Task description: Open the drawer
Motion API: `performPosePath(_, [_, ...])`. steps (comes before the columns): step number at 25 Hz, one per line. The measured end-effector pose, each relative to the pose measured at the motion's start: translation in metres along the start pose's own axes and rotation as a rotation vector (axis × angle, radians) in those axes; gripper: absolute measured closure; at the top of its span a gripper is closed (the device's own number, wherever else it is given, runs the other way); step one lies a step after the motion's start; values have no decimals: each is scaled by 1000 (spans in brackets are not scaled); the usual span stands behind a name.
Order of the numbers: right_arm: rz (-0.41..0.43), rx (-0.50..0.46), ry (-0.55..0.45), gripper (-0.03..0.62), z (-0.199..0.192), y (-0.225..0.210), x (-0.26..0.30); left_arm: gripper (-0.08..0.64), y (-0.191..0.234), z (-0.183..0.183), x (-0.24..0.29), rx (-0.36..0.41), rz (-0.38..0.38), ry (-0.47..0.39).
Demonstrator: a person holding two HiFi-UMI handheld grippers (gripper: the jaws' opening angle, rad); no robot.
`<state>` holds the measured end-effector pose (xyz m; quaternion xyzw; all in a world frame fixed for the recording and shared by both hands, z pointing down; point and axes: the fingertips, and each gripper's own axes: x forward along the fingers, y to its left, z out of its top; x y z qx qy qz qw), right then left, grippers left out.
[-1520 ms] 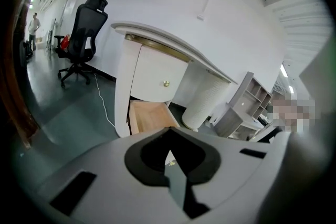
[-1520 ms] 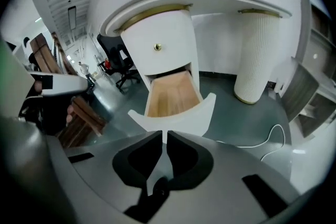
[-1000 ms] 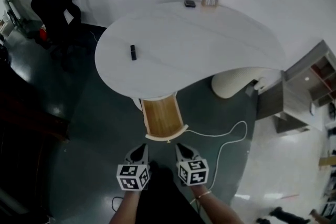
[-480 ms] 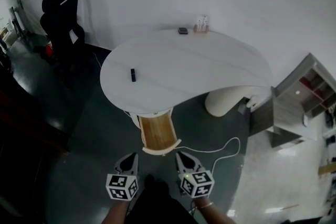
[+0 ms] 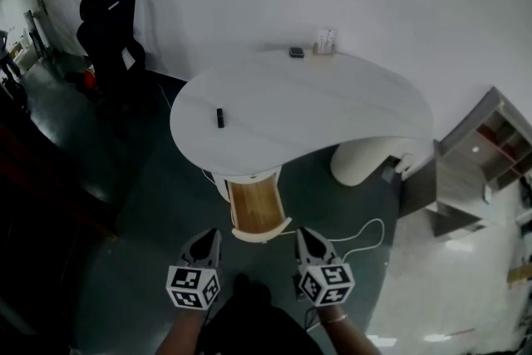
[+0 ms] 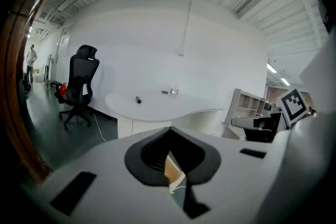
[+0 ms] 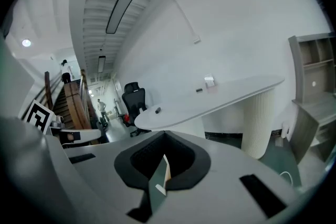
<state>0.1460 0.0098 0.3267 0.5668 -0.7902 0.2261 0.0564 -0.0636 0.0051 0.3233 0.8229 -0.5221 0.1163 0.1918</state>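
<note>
The drawer (image 5: 258,206) stands pulled out from under the white curved desk (image 5: 307,104), and its wooden inside shows. Its pale front (image 5: 263,232) faces me. Both grippers hang in the air just short of that front, apart from it. My left gripper (image 5: 209,236) sits a little left of the drawer and my right gripper (image 5: 304,234) a little right. Each has its jaws shut with nothing between them. In the left gripper view the closed left gripper (image 6: 170,140) points at the desk. In the right gripper view the closed right gripper (image 7: 164,145) does the same.
A black office chair (image 5: 108,21) stands at the far left. A small black object (image 5: 220,117) lies on the desk, and a holder (image 5: 324,41) sits at its back edge. The white ribbed pedestal (image 5: 366,158), a floor cable (image 5: 366,233) and a grey shelf unit (image 5: 482,154) lie to the right.
Both grippers have risen together and my viewpoint has lifted, so the desk and drawer sit farther off. The drawer stays pulled out as before.
</note>
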Motion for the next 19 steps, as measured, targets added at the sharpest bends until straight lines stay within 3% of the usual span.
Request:
performPosePath(9, [-32, -9, -20, 589, 6, -10, -9, 558, -1, 6, -3, 3, 2, -10])
performPosePath(19, [13, -63, -24, 589, 18, 12, 5, 558, 7, 21, -1, -9, 3, -34])
